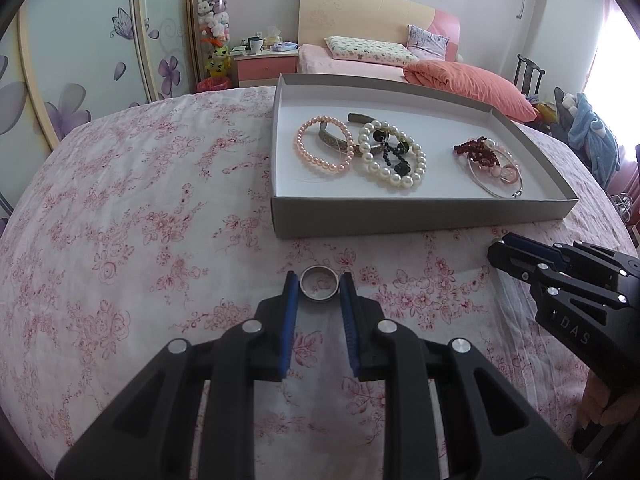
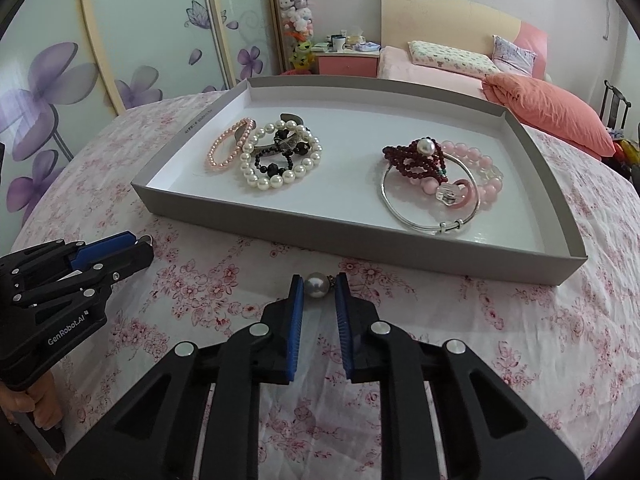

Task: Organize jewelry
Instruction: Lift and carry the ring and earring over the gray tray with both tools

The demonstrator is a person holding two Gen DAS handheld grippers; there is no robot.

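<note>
A grey tray [image 1: 420,212] [image 2: 344,236] on the floral tablecloth holds two heaps of jewelry. The left heap has a pink bead bracelet [image 1: 324,148] [image 2: 224,148] and a white pearl bracelet [image 1: 394,156] [image 2: 280,156]. The right heap has dark red beads [image 1: 476,150] [image 2: 412,158] and a silver bangle [image 1: 500,184] [image 2: 424,216]. My left gripper [image 1: 319,282] [image 2: 136,244] is shut on a silver ring [image 1: 319,283], just above the cloth in front of the tray. My right gripper [image 2: 319,285] [image 1: 500,246] is shut on a pearl piece [image 2: 317,285] near the tray's front wall.
The round table [image 1: 120,220] has a pink floral cloth. Behind it stand a bed with pink bedding [image 1: 460,76], a pink nightstand [image 1: 266,64], a tube of plush toys [image 1: 214,28] and flowered wardrobe doors [image 1: 80,60].
</note>
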